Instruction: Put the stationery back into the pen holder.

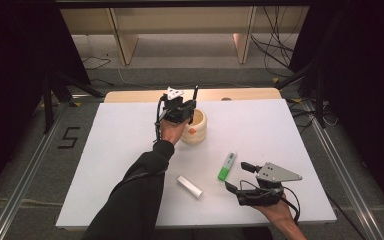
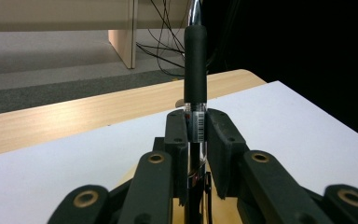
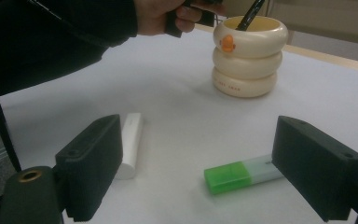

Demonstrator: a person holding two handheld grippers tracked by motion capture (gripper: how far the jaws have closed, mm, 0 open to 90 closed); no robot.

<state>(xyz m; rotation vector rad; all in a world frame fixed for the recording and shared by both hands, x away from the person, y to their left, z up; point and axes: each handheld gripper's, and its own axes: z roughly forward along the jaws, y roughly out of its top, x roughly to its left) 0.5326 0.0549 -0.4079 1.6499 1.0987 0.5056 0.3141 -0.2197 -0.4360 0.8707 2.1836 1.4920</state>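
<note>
1. White sheeting covers the tabletop (image 1: 130, 140), with a strip of pale wood along its far edge and grey floor, cables and wooden furniture legs beyond.
2. Toward the far middle of the tabletop stands a cream holder (image 1: 196, 128) built like three stacked rings, with a small orange mark on its side.
3. Just above the holder's near-left rim hangs the left gripper (image 1: 184, 111), its jaws clamped on a black pen (image 2: 195, 70).
4. In the left gripper view the pen stands upright between the jaws, its dark grip sleeve above them and a barcode label at the pinch.
5. In the right gripper view the pen's lower end leans inside the holder's mouth.
6. At the near right edge of the tabletop sits the right gripper (image 1: 240, 176), jaws spread wide apart and holding nothing.
7. Between those jaws in the right gripper view lie a green-capped highlighter (image 3: 240, 174) and a white marker (image 3: 129, 142), well apart from each other.
</note>
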